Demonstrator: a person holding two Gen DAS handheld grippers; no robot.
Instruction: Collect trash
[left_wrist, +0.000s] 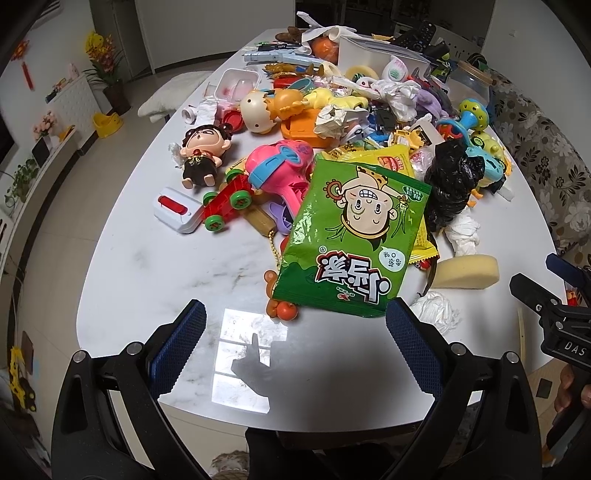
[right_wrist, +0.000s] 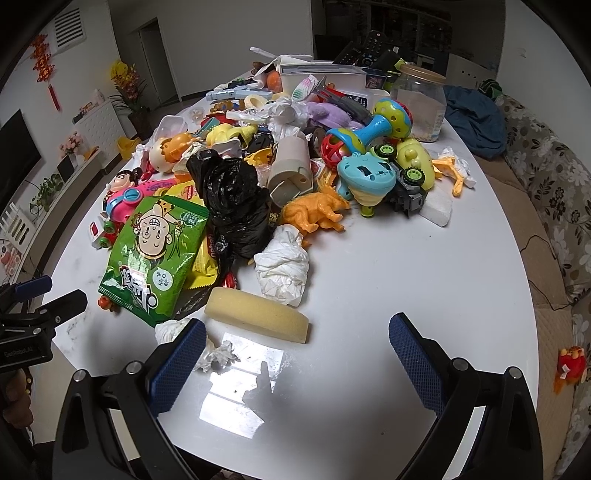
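The green snack bag (left_wrist: 351, 236) lies on the table (left_wrist: 147, 266), just ahead of the left gripper (left_wrist: 295, 332), its long axis pointing away from the jaws. Both the left gripper and the right gripper (right_wrist: 295, 347) stand wide open and empty; the left one is nearer to it.

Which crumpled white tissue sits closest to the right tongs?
The small crumpled tissue beside the right tongs' left finger, just below the yellow sponge. The bigger wad lies beyond the sponge, further away.

A green cartoon-printed packet (left_wrist: 352, 236) overlaps a yellow packet (left_wrist: 397, 162) beside a black bag (right_wrist: 234, 206), crumpled white tissue (right_wrist: 282, 266) and pale-yellow sponge (right_wrist: 255, 314).
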